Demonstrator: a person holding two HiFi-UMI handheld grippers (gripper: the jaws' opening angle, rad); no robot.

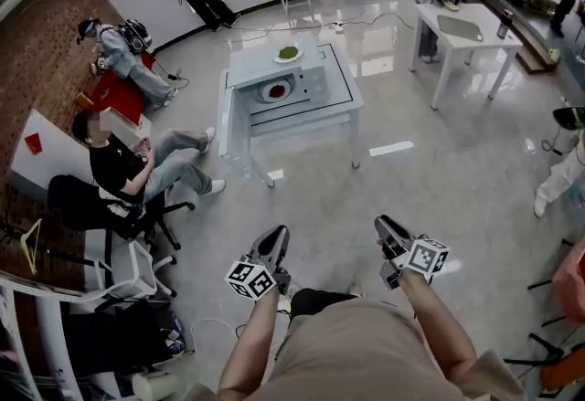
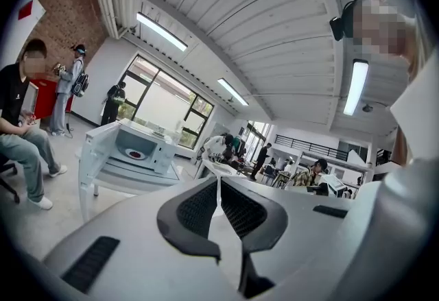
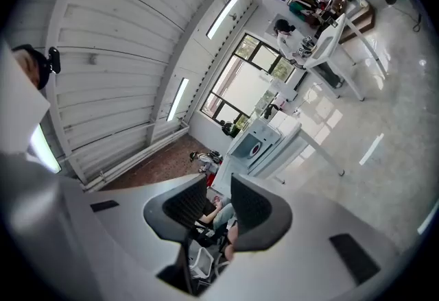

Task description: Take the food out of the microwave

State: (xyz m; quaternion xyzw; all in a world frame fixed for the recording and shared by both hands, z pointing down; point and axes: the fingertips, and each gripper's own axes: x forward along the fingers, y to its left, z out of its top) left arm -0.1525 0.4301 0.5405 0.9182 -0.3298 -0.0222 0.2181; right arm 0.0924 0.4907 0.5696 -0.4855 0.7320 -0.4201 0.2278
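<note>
Microwave (image 1: 309,78) on white table (image 1: 350,103), well apart from both grippers, door (image 1: 225,121) swung open to its left. Food (image 1: 277,90) inside the cavity: dark red heap on round white plate. Second plate with green food (image 1: 288,53) on microwave top. Left gripper (image 1: 274,239) low by the body, jaws together at tips, nothing held. Right gripper (image 1: 388,227) alongside, jaws slightly apart, empty.
</note>
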